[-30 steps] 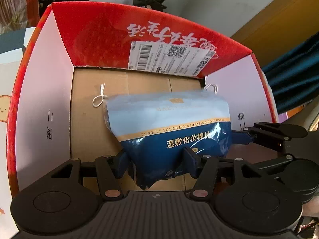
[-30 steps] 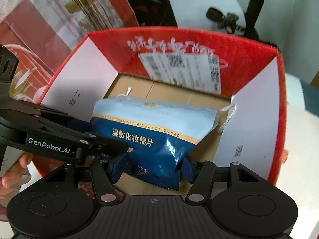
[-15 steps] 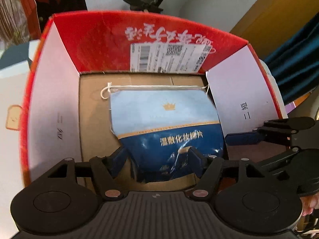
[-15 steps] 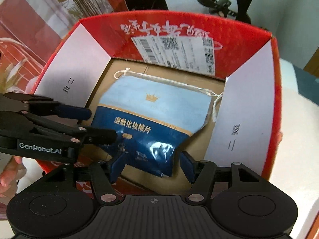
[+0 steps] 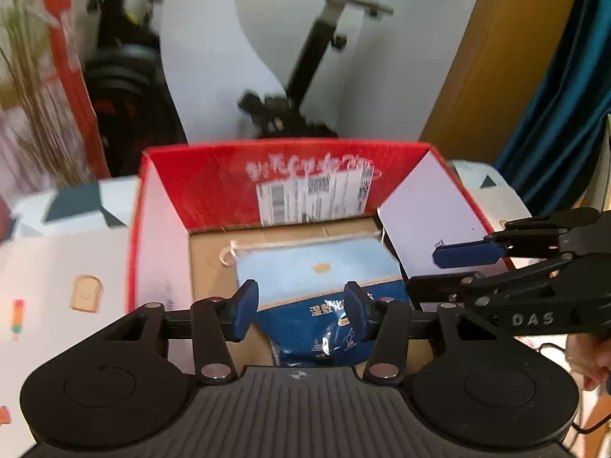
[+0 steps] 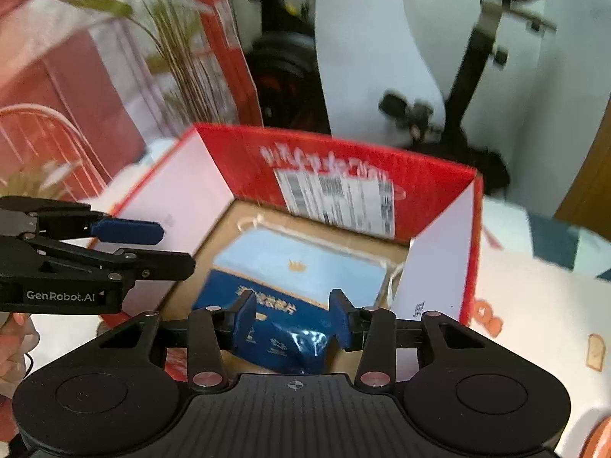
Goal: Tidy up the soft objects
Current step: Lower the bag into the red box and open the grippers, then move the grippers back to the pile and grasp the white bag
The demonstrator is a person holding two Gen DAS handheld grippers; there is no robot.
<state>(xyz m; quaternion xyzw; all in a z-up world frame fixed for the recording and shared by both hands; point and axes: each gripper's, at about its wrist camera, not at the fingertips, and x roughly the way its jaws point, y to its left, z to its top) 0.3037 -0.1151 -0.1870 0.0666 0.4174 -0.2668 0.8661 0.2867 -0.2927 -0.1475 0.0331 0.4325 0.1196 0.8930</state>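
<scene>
While both pairs of jaws are closing on nothing, we see our left gripper (image 5: 299, 311) and right gripper (image 6: 292, 318) parted above the red cardboard box (image 5: 198, 179). Lower centre of each frame, the blue and pale-blue drawstring cotton-pad pouch (image 5: 317, 278) lies flat on the brown floor, bare cardboard to its left, 4 flaps upright. Around stands a white patterned tablecloth (image 5: 57, 267); upper right, an exercise bike (image 5: 324, 57).

"GenRobot.AI" in white on the left gripper (image 6: 126, 246) body. "DAS" on the right gripper (image 5: 464, 267) body. Chinese lettering on the blue cotton pad pouch (image 6: 290, 305) and red box (image 6: 343, 160) is too blurred to read.
</scene>
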